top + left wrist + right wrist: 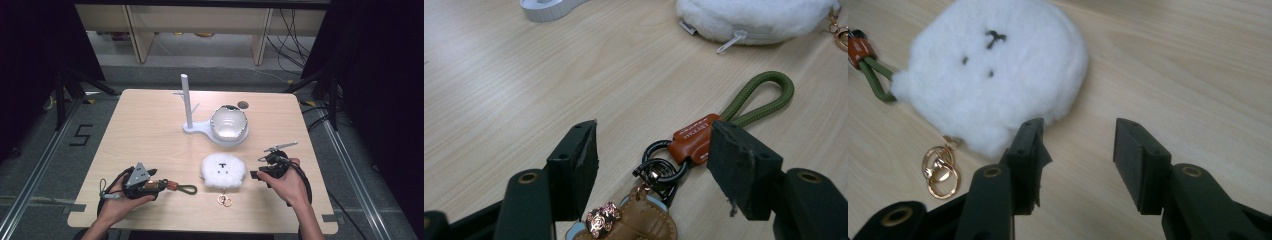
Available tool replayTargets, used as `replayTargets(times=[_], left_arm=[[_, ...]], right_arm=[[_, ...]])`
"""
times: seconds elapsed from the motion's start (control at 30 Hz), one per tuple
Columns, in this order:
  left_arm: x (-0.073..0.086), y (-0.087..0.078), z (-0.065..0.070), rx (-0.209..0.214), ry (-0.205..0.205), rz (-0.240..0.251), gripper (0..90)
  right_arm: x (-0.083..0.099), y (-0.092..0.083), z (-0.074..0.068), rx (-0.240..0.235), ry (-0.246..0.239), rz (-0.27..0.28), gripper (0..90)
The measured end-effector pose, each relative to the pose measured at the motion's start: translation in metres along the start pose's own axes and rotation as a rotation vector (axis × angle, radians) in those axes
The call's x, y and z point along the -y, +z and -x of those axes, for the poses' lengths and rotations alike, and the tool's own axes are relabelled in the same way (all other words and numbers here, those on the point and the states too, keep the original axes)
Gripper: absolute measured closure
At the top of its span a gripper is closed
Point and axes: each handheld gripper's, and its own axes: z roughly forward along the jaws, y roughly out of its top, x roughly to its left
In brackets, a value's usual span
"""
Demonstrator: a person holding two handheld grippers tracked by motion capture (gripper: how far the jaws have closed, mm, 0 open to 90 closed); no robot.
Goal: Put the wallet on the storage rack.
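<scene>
Between my left gripper's (653, 157) wide-open jaws sits the keychain (684, 150), orange tab by the right-hand jaw, nothing pinched. My right gripper (1078, 150) gapes too, fluffy white pouch (993, 75) just past its left-hand jaw.

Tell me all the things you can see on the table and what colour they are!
Fluffy pouch: one, white with a tiny dark face, near the table's front middle.
Gold rings: a small bunch, gold, lying just in front of the fluffy pouch.
Keychain: one, green cord loop with an orange tab and black rings, front left, lying between the jaws of the left tongs.
Stand: one, white, upright post with a flat base, in the middle of the table.
Bowl: one, shiny silver, sitting on the stand's base.
Table: one, light wood.
Left tongs: one, black, open, held in the person's left hand.
Right tongs: one, black, open, held in the right hand beside the pouch.
</scene>
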Motion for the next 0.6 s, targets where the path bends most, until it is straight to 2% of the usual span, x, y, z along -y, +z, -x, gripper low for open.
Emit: replayTargets(times=[0.03, 0.07, 0.13, 0.2, 0.23, 0.27, 0.3, 0.33, 0.37, 0.43, 0.47, 0.5, 0.53, 0.6], left_arm=[[0.000, 0.001, 0.001, 0.006, -0.006, 0.006, 36.0], [-0.001, 0.002, 0.002, 0.012, -0.029, 0.025, 35.9], [-0.002, 0.003, 0.002, 0.011, -0.019, 0.014, 35.9], [-0.002, 0.005, 0.003, 0.007, -0.027, 0.016, 35.9], [-0.002, 0.005, 0.002, 0.010, -0.027, 0.017, 35.9], [-0.002, 0.006, 0.002, 0.016, -0.027, 0.018, 35.8], [-0.002, 0.006, 0.002, 0.018, -0.026, 0.013, 35.8], [-0.002, 0.007, 0.002, 0.017, -0.032, 0.015, 35.7], [-0.002, 0.007, 0.002, 0.017, -0.032, 0.015, 35.7], [-0.002, 0.006, 0.000, 0.005, -0.006, -0.009, 35.7], [-0.002, 0.006, 0.001, 0.008, -0.017, 0.000, 35.6], [-0.002, 0.006, 0.000, 0.009, -0.015, -0.004, 35.6], [-0.002, 0.007, 0.002, 0.010, -0.035, 0.009, 35.6], [-0.001, 0.008, 0.001, 0.016, -0.040, 0.013, 35.5]], right_arm=[[-0.005, 0.002, 0.002, -0.004, -0.035, -0.008, 56.3], [-0.015, 0.006, 0.000, -0.003, -0.034, -0.040, 56.4], [-0.019, 0.009, -0.001, -0.004, -0.028, -0.047, 56.4], [-0.028, 0.015, -0.002, 0.002, -0.029, -0.077, 56.4], [-0.031, 0.017, -0.002, 0.001, -0.023, -0.090, 56.3], [-0.038, 0.022, -0.006, 0.013, 0.021, -0.131, 55.6], [-0.038, 0.022, -0.006, 0.013, 0.021, -0.131, 55.6], [-0.044, 0.027, -0.003, 0.010, -0.011, -0.145, 54.9], [-0.047, 0.028, -0.003, 0.004, -0.011, -0.149, 54.5], [-0.050, 0.030, -0.003, 0.000, -0.005, -0.159, 53.9], [-0.054, 0.031, -0.007, 0.000, 0.051, -0.200, 53.0], [-0.056, 0.033, -0.006, 0.007, 0.037, -0.213, 52.6], [-0.059, 0.036, -0.008, -0.005, 0.065, -0.241, 52.5], [-0.063, 0.041, -0.007, -0.006, 0.030, -0.241, 52.1]])
